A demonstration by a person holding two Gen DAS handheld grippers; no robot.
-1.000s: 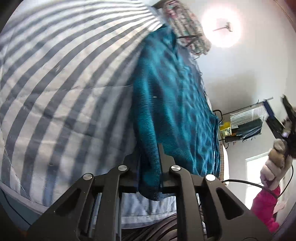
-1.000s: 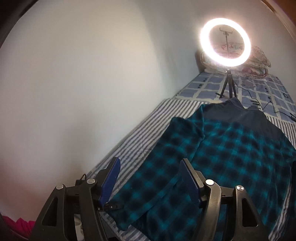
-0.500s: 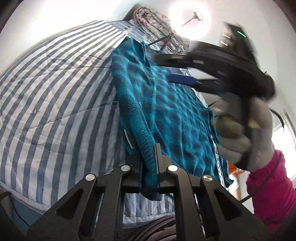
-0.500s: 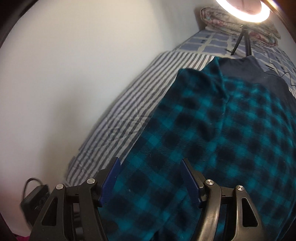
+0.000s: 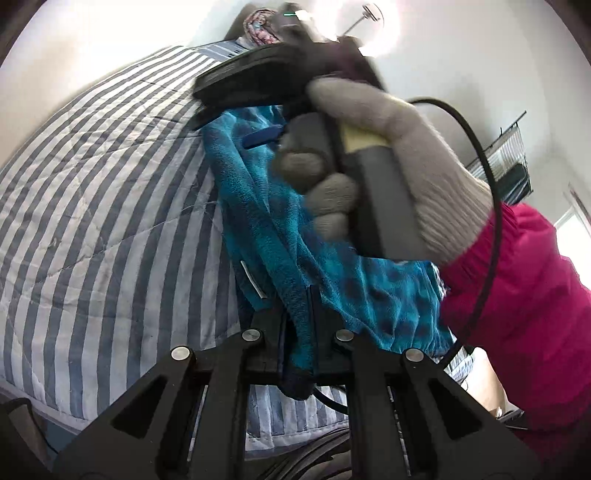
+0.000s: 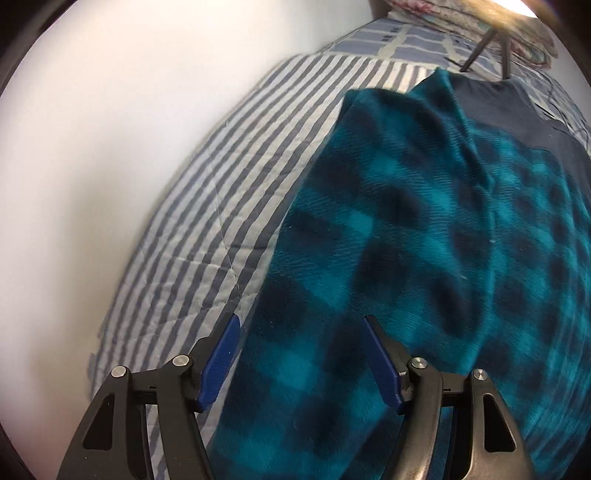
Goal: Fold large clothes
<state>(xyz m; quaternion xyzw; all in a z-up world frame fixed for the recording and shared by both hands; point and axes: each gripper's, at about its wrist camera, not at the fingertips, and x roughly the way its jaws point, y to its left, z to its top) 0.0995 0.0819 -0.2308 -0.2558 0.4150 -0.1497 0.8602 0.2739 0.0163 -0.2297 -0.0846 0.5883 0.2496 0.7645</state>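
Your left gripper [image 5: 299, 325] pinches a bunched edge of the teal plaid fleece shirt [image 6: 424, 229], lifting that edge off the striped bed cover [image 5: 103, 221]. The rest of the shirt lies spread on the bed. Your right gripper [image 6: 301, 354], held in a grey-gloved hand [image 5: 388, 166], hangs over the fleece with fingers [image 6: 221, 350] spread, gripping nothing.

Left of the tongs we see a striped bedspread [image 6: 221, 206] running up to a plain white wall [image 6: 110, 129]. Far ahead of them a ring light [image 5: 369, 33] glares on its tripod [image 6: 487, 40], with flowered bedding [image 5: 260, 27] just beside it. Off to the right a wire rack [image 5: 511, 157] hangs on the wall
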